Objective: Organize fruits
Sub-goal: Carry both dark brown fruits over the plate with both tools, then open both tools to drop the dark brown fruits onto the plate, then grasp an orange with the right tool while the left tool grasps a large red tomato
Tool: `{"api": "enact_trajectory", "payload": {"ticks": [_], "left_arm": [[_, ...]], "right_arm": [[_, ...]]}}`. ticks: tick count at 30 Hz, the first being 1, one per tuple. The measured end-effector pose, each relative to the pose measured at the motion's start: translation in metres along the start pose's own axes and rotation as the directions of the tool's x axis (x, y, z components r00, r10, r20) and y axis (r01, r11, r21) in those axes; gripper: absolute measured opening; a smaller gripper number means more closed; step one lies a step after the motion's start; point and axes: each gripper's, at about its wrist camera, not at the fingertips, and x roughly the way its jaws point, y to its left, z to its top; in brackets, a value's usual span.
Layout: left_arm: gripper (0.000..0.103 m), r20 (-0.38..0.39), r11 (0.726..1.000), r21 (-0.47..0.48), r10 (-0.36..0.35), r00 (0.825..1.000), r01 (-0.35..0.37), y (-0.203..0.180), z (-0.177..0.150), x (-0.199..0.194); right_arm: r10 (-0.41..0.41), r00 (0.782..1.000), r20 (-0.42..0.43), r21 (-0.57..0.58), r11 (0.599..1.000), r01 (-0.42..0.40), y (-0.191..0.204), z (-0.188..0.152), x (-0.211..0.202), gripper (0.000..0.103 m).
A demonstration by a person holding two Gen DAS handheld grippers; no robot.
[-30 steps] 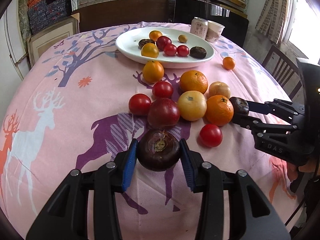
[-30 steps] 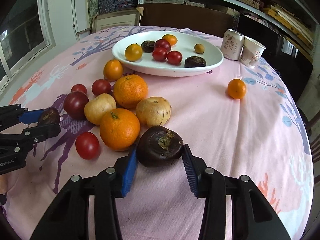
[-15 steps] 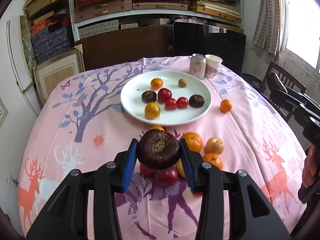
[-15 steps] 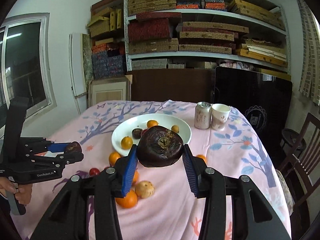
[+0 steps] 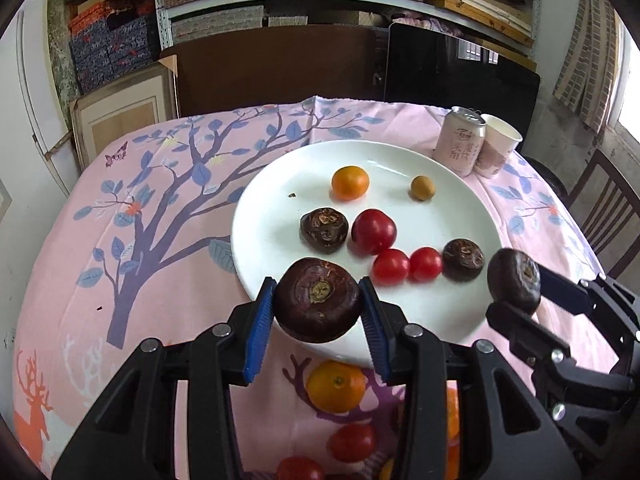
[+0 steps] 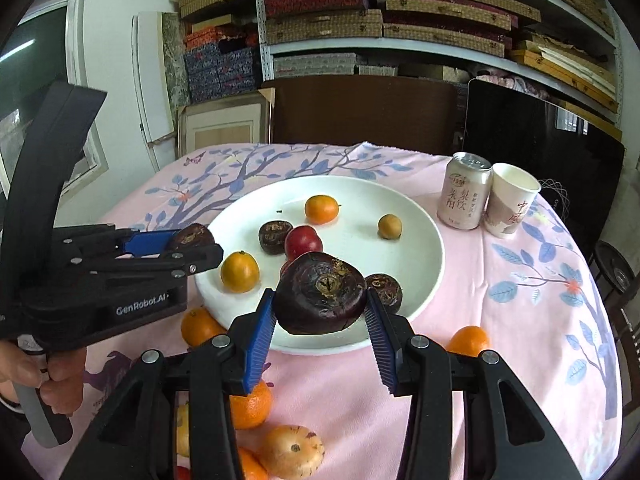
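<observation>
Left tool [image 5: 318, 311] clamped on a dark purple, wrinkled round fruit [image 5: 317, 300], blue pads pressed against both its flanks, stem scar facing the camera; held in the air over the near rim of the white plate [image 5: 264, 216]. Right tool [image 6: 322, 311] likewise gripping a second dark fruit [image 6: 321, 298], a little lumpier, pads tight on either side, poised above the plate's near edge. Seen from the left wrist, right tool entering from the right with its fruit just past the plate's right rim; seen from the right wrist, left tool at the left with its fruit at the plate's left rim, a hand [image 6: 36, 372] wrapped around its grey handle. On the plate: two more dark fruits [image 5: 325, 229], a large red tomato [image 5: 373, 231] just beside one of them, two small red tomatoes [image 5: 408, 265] touching each other, a small orange [image 5: 350, 182] and a little brownish fruit [image 5: 423, 188] farther back, plus another small orange [image 6: 239, 272] near the left rim. Off the plate, on the pink deer-and-tree cloth of the tabletop [image 5: 160, 208]: oranges [image 5: 336, 386], red tomatoes [image 5: 352, 442] and a pale yellowish fruit [image 6: 292, 456] close to the tools, one lone orange [image 6: 468, 340] to the right. Beyond the plate, a drink can [image 6: 464, 190] touching a paper cup [image 6: 512, 200].
</observation>
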Motion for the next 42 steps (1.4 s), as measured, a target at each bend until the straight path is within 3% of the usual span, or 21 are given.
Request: {"api": "enact_trajectory", "payload": {"ticks": [5,7,8,9,19,30,42], "left_arm": [[0.042,-0.041,1.000,-0.004,-0.026,0.999,0.025,0.006,0.011,0.033],[0.051,-0.028,1.000,-0.006,-0.008,1.000,0.008,0.005,0.014,0.037],[0.065,-0.021,1.000,-0.012,-0.008,1.000,0.007,0.006,0.015,0.037],[0.068,-0.011,1.000,-0.014,-0.004,1.000,0.004,0.005,0.015,0.036],[0.071,0.015,0.999,-0.028,-0.014,1.000,0.014,0.011,-0.008,-0.010],[0.076,0.028,0.998,-0.054,-0.013,1.000,0.015,0.024,-0.075,-0.064],[0.077,0.035,0.992,-0.118,-0.037,0.999,0.041,0.041,-0.124,-0.065]], "right_arm": [[-0.001,0.998,-0.064,-0.016,1.000,0.000,0.000,-0.003,0.030,0.047],[-0.004,0.996,-0.088,-0.016,1.000,0.003,0.001,-0.005,0.039,0.051],[-0.004,0.996,-0.093,-0.019,1.000,0.002,0.001,-0.005,0.042,0.056],[-0.013,0.996,-0.089,-0.020,1.000,0.011,0.002,-0.006,0.042,0.056],[0.021,0.997,-0.073,0.078,0.997,-0.016,-0.014,-0.019,0.001,0.057],[-0.020,0.998,-0.055,0.116,0.993,0.026,-0.023,-0.064,-0.063,0.062],[0.027,0.990,-0.141,0.077,0.997,-0.016,0.020,-0.105,-0.071,0.062]]}}
